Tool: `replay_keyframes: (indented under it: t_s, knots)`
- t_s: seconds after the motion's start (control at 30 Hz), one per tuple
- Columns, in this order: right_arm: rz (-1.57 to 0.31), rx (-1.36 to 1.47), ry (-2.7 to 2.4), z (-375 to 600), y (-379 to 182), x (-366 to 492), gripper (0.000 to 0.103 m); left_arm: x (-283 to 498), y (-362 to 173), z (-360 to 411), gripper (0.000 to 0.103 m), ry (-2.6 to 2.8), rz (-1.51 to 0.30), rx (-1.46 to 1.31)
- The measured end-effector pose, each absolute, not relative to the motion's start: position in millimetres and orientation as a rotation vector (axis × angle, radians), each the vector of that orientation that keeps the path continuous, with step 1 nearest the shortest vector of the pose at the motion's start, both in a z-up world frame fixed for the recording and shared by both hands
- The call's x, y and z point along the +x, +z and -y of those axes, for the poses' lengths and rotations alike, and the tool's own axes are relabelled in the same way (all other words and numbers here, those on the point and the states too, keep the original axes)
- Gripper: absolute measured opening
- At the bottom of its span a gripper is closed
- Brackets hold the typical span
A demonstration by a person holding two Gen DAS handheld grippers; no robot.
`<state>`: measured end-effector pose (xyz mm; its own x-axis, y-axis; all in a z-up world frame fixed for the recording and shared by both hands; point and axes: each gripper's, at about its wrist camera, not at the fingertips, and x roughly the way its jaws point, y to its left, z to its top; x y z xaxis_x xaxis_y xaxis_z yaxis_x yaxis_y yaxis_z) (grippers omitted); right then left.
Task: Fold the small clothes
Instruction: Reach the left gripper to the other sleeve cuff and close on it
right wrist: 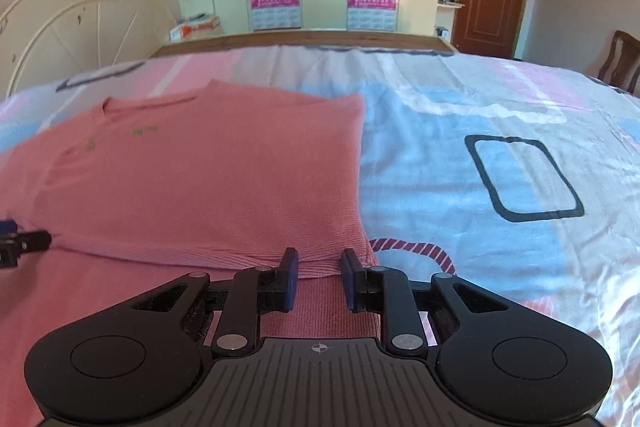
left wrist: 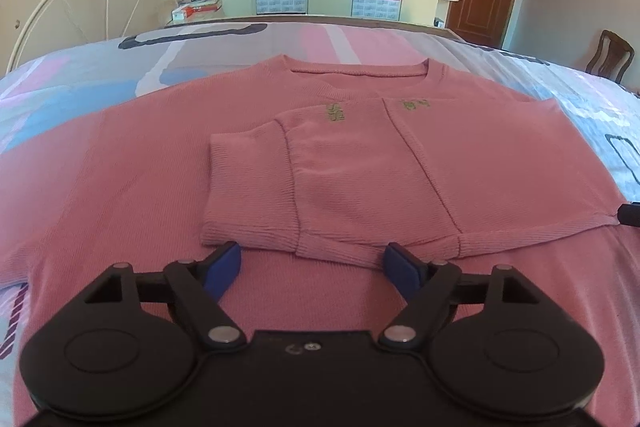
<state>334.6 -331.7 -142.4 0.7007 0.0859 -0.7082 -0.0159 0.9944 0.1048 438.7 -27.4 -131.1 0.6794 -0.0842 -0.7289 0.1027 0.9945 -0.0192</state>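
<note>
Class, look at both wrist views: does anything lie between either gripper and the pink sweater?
Nothing visible does. The left gripper stands open just short of the folded ribbed hem of the pink sweater; the right gripper, jaws narrowly apart, sits at the hem corner.

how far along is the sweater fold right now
Done: one side of the pink sweater is folded across, sleeve cuff lying on top. In hand: nothing; left gripper and right gripper are open at the folded edge. Left: the other side and the final fold.
</note>
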Motion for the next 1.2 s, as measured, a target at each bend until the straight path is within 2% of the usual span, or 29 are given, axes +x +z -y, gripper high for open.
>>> replay_keyframes:
  t_s: [0.1, 0.13, 0.2, 0.33, 0.7, 0.93, 1.17, 1.2]
  knots:
    - [-0.775, 0.105, 0.053, 327.6, -134.9, 330.2, 0.027, 431.2, -122.8, 12.2, 0.082, -0.068, -0.795, -0.009]
    - [-0.774, 0.104, 0.054, 325.2, -132.9, 330.3, 0.043, 428.0, -120.0, 3.4, 0.081, -0.054, -0.786, -0.028]
    - [-0.764, 0.102, 0.075, 315.9, -126.5, 330.2, 0.060, 419.7, -115.5, -22.3, 0.079, -0.020, -0.769, -0.088]
    - [-0.734, 0.078, 0.129, 289.1, -118.8, 331.1, 0.060, 397.2, -111.0, -98.2, 0.064, 0.111, -0.750, -0.235]
    - [-0.747, 0.068, 0.231, 197.1, -121.3, 357.7, 0.060, 327.7, -119.6, -327.9, 0.061, 0.567, -0.617, -0.573]
    - [-0.752, 0.057, 0.236, 154.4, -121.9, 374.9, 0.060, 320.5, -131.9, -403.5, 0.057, 0.566, -0.513, -0.745]
    - [-0.765, 0.077, 0.233, 128.8, -120.7, 383.2, 0.060, 322.6, -141.3, -438.4, 0.057, 0.537, -0.404, -0.901]
    - [-0.767, 0.081, 0.229, 128.2, -120.9, 383.0, 0.060, 324.4, -142.4, -441.9, 0.054, 0.538, -0.392, -0.914]
